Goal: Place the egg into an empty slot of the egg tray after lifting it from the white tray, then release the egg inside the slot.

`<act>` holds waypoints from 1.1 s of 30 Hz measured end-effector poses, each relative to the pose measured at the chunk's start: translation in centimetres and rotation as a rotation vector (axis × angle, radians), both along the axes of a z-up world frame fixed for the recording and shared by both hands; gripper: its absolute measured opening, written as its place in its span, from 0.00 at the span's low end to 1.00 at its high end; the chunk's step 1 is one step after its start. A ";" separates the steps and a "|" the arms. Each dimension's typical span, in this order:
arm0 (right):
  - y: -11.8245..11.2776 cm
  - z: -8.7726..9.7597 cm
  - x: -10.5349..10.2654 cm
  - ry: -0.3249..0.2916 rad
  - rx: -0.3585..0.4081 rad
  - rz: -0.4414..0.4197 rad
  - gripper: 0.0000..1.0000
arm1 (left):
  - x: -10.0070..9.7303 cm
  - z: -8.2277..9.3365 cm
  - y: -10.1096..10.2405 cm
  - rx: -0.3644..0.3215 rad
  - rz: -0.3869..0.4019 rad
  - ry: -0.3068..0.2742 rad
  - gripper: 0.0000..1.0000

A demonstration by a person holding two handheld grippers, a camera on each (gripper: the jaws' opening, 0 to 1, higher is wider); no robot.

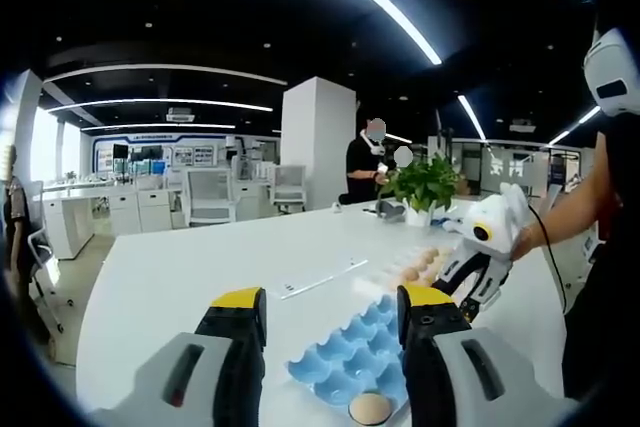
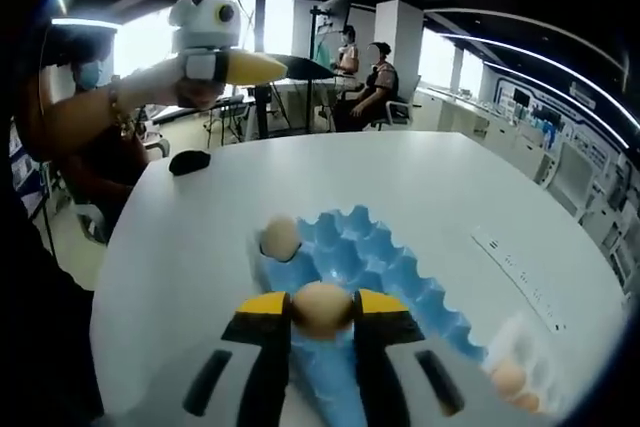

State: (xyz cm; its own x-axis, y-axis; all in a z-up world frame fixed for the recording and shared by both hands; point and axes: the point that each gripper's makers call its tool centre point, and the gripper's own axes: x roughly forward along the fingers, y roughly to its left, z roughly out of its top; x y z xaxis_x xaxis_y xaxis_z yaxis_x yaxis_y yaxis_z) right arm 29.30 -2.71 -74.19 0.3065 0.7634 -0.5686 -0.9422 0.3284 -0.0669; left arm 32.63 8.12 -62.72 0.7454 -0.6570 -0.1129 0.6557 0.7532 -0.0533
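Your right tool (image 2: 322,309) grips a tan egg (image 2: 321,308) low in frame, over the blue moulded egg tray (image 2: 385,267); your left tool (image 1: 332,319) gapes apart above the white table (image 1: 190,267).

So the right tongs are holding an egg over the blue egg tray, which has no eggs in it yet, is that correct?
Not quite: the blue egg tray already holds one egg in a slot at its corner, as the right gripper view shows. The rest stands: the right tongs are shut on an egg above the tray.
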 end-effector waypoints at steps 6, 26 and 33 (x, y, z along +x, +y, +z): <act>2.1 -0.4 -0.4 0.007 0.008 0.042 0.24 | 0.1 -0.2 0.2 0.006 0.005 0.003 0.55; 4.6 -3.3 0.0 0.058 -0.017 0.070 0.24 | 0.6 -0.6 0.7 0.004 0.010 0.009 0.55; 5.0 -4.0 -0.1 0.064 -0.021 0.078 0.24 | 0.7 -0.5 0.8 0.005 0.010 0.007 0.55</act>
State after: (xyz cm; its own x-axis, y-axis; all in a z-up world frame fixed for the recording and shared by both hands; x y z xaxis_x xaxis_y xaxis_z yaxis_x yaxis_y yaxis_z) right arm 29.22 2.28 -78.18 0.2090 0.7713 -0.6012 -0.9675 0.2526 -0.0122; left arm 33.30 8.92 -63.26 0.7510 -0.6491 -0.1216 0.6479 0.7598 -0.0541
